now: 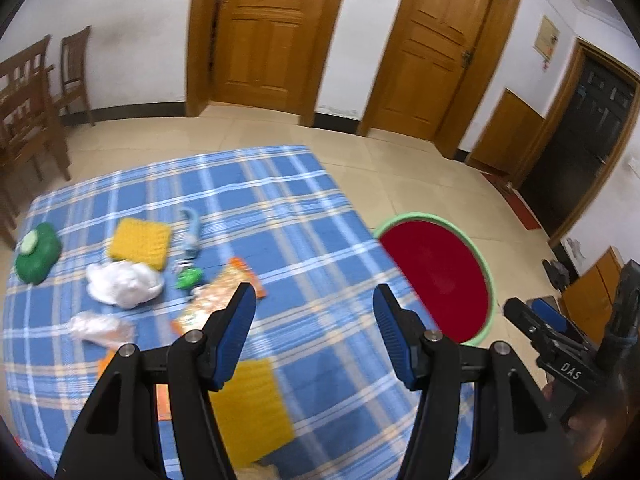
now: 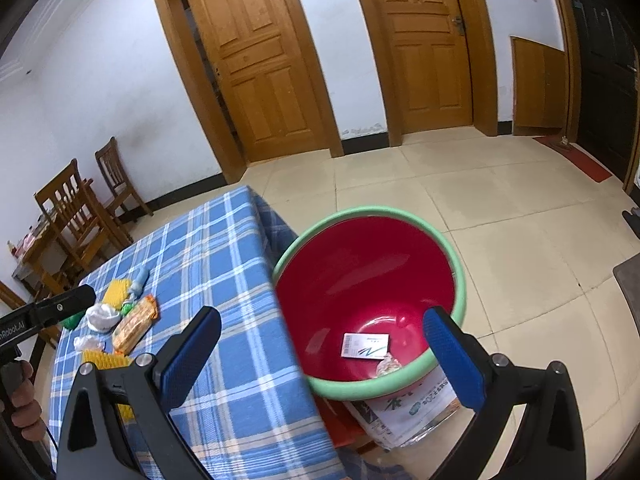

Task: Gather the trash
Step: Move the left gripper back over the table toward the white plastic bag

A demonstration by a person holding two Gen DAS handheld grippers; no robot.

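Observation:
A red basin with a green rim (image 2: pixel 460 276) stands beside the table's right edge; it holds a white card box (image 2: pixel 365 346) and a crumpled scrap (image 2: pixel 387 365). It also shows in the left wrist view (image 1: pixel 484 268). On the blue plaid tablecloth (image 1: pixel 304 216) lie an orange snack wrapper (image 1: pixel 212 300), a crumpled white bag (image 1: pixel 124 283), a clear plastic wrapper (image 1: pixel 98 329) and a small green scrap (image 1: pixel 188 278). My left gripper (image 1: pixel 314 300) is open and empty above the cloth, right of the wrapper. My right gripper (image 2: pixel 322 330) is open and empty over the basin's near left rim.
Two yellow sponges (image 1: pixel 140 243) (image 1: pixel 250 408), a green lidded container (image 1: pixel 38 252) and a light blue object (image 1: pixel 191 232) lie on the table. Wooden chairs (image 1: pixel 28 120) stand at the left. Wooden doors (image 1: pixel 264 32) are behind. Printed paper (image 2: pixel 408 408) lies under the basin.

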